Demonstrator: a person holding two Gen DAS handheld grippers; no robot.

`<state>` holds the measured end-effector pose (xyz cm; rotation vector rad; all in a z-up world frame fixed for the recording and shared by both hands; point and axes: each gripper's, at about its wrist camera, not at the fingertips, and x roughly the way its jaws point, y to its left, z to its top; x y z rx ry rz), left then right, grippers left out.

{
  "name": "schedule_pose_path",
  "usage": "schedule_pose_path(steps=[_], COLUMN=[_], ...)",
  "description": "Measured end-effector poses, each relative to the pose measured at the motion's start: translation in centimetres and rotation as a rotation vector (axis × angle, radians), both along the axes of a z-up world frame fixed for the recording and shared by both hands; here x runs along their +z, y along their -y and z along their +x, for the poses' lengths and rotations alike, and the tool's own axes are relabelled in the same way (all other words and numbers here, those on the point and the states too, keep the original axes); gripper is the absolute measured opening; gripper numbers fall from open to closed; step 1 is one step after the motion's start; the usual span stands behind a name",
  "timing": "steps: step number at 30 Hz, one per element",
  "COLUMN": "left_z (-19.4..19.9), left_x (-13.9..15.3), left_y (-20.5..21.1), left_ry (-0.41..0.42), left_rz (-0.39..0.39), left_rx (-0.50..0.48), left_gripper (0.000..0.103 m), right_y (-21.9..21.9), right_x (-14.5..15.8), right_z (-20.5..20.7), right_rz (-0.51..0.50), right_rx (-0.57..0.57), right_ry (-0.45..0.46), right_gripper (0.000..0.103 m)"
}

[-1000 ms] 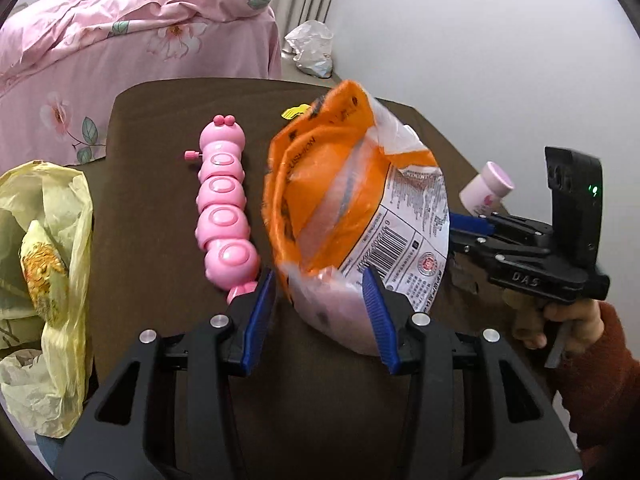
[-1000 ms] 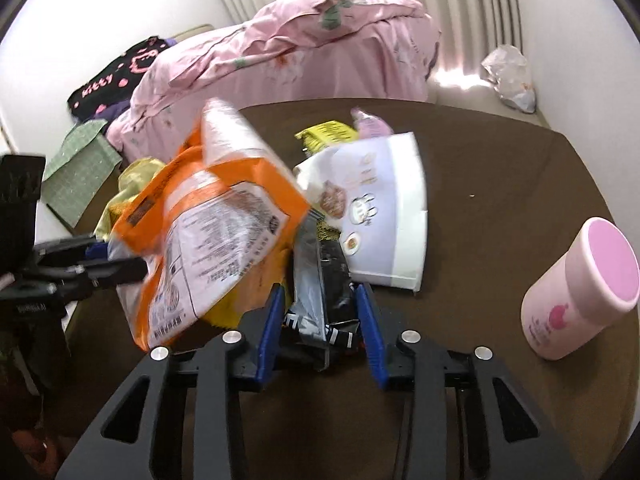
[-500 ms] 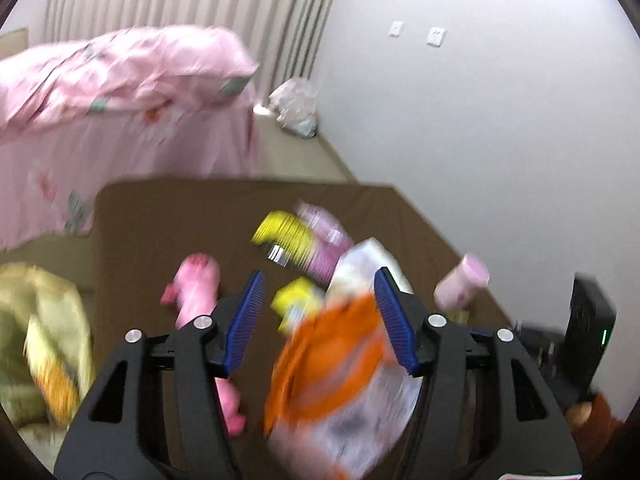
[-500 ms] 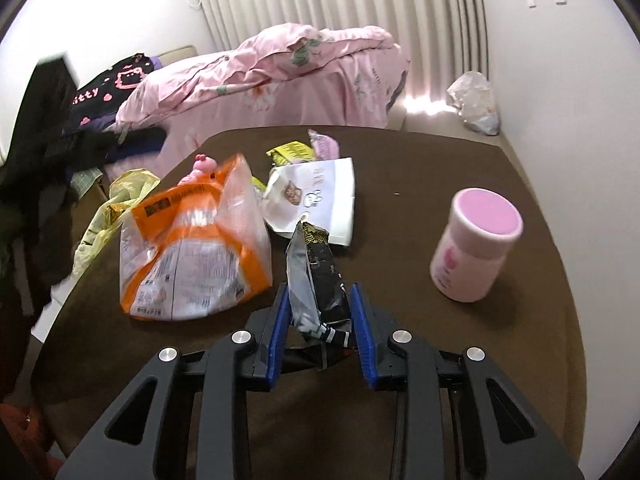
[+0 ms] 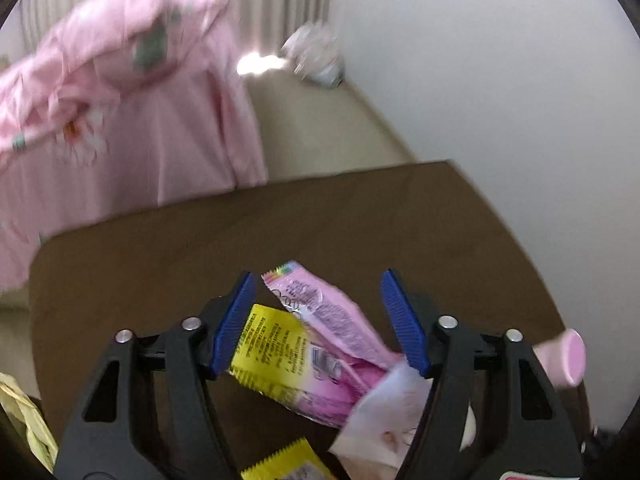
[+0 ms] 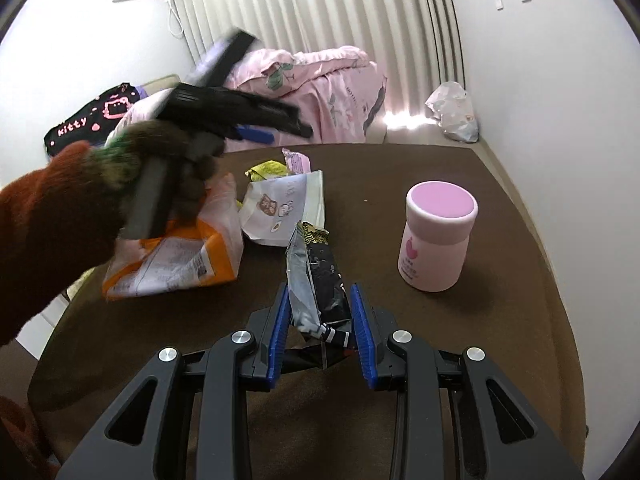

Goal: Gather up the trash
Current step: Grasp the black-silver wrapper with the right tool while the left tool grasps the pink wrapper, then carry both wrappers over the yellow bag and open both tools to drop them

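In the left wrist view my left gripper (image 5: 318, 276) hangs over a pink wrapper (image 5: 332, 316) and a yellow wrapper (image 5: 272, 344) on the brown table (image 5: 160, 264). Its jaws are closing; both wrappers show between them, and the pads press on nothing. From the right wrist view, a hand in a brown sleeve carries the left gripper (image 6: 288, 132) above the orange bag (image 6: 188, 256). My right gripper (image 6: 320, 290) is shut on a black and silver wrapper (image 6: 320, 272). A white packet (image 6: 280, 208) lies beyond it.
A pink-capped bottle (image 6: 438, 236) stands upright at the right of the table. A yellow plastic bag (image 5: 24, 412) hangs at the table's left edge. Behind are a bed with a pink quilt (image 6: 320, 80) and a white bag on the floor (image 6: 452, 112).
My left gripper let go of the orange bag, which now lies on the table, and swung to the pink and yellow wrappers. The right gripper drew back a little with the black wrapper.
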<state>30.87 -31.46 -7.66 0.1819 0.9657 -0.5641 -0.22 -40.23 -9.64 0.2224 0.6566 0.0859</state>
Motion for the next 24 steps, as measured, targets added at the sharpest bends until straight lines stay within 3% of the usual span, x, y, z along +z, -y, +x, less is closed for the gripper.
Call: schedule_pose_path(steps=[3,7,13,19,24], left_z=[1.4,-0.1,-5.9,-11.2,-14.5], left_x=[-1.8,-1.5,2.9,8.3,11.8], left_y=[-0.4,-1.1,-3.6,-6.9,-9.2], left_ry=[-0.117,-0.113,0.05,0.213,0.327], left_rz=[-0.006,-0.05,-0.138,-0.208,-0.191], left_rx=[0.03,-0.003,-0.041,-0.039,-0.037], left_gripper=[0.043,0.024,0.021,0.021,0.021], right_y=[-0.1,0.4,1.3,0.2,-1.3], right_x=[0.2,0.2,0.0,0.2,2.2], right_z=[-0.2,-0.3,-0.4,-0.2,-0.6], right_rz=[-0.001,0.019,0.042,-0.001,-0.024], right_rx=[0.0,-0.011,-0.042,-0.046,-0.021], right_ry=[0.015,0.02,0.014,0.0,0.035], right_gripper=[0.029,0.029,0.029,0.029,0.029])
